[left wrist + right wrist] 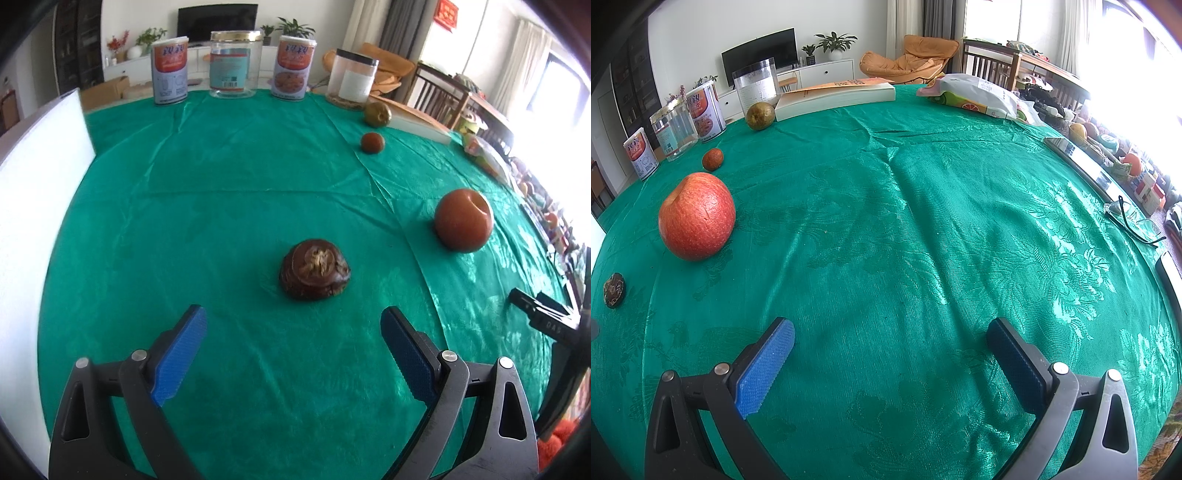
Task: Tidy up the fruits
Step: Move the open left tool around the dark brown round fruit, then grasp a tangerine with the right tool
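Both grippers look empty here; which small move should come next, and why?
Probably ease the left gripper forward around the dark brown mangosteen: its jaws stand open, empty and lined up just short of it. The right gripper, also open, faces only bare green tablecloth.

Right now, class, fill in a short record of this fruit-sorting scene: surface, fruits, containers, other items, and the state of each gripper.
surface: green tablecloth
fruits: dark brown fruit ahead of the left gripper; red apple; small reddish fruit; greenish-brown fruit beside the book
containers: two printed cans; clear jar with gold lid; clear jar with black lid
other items: glasses at the table edge
left gripper: open, empty
right gripper: open, empty, over bare cloth
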Available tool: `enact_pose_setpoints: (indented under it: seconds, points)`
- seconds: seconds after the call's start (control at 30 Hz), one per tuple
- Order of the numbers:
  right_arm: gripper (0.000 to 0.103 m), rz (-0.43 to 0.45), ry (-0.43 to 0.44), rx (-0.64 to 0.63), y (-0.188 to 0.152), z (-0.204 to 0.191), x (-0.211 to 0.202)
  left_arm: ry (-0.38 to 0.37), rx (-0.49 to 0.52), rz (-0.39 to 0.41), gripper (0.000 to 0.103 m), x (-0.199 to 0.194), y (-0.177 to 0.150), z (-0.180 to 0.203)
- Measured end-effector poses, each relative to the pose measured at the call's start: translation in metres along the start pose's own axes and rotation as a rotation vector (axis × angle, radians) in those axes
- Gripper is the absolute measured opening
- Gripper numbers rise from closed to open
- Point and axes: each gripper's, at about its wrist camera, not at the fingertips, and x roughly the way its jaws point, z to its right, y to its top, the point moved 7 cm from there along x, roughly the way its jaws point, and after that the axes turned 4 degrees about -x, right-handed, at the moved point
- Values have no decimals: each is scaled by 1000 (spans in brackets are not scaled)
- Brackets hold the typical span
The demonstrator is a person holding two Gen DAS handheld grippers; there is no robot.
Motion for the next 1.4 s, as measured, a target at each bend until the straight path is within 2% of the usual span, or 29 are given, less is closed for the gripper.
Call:
enact_pose_setpoints:
  seconds: [0.13,0.17,0.2,0.23,0.27,0.43,0.63,0.67,0.7,0.77,1.07,1.13,1.17,1.23,1.3,1.4]
  points:
    - [103,0,0,0,0,0,0,47,117,8,94,21,12,21]
    - [103,0,0,0,0,0,0,56,136,15,88,24,13,23]
    - [103,0,0,0,0,0,0,63,146,13,68,27,12,24]
    - [103,0,0,0,0,0,0,66,151,36,61,26,14,24]
    - [103,0,0,0,0,0,0,56,146,36,47,25,13,23]
    - [103,0,0,0,0,0,0,73,73,-4,46,6,-6,8]
    - [103,0,0,0,0,0,0,104,59,25,48,-25,-46,-8]
    - [103,0,0,0,0,0,0,114,64,37,58,-26,-49,-9]
    - [103,0,0,0,0,0,0,128,68,42,76,-25,-50,-11]
    - [103,0,0,0,0,0,0,136,46,55,84,-24,-51,-16]
    - [103,-4,-7,14,3,0,2,156,24,50,94,-23,-50,-22]
    - [102,-14,47,-18,8,-1,0,156,24,50,95,-23,-50,-22]
    - [94,6,49,-28,17,1,-5,156,24,50,95,-23,-50,-22]
    - [92,55,70,-72,49,-4,-19,157,25,50,95,-23,-49,-22]
    - [92,73,171,-115,90,-30,-31,157,24,50,96,-23,-50,-22]
    - [90,-6,354,-159,142,-91,-25,158,23,49,96,-22,-50,-23]
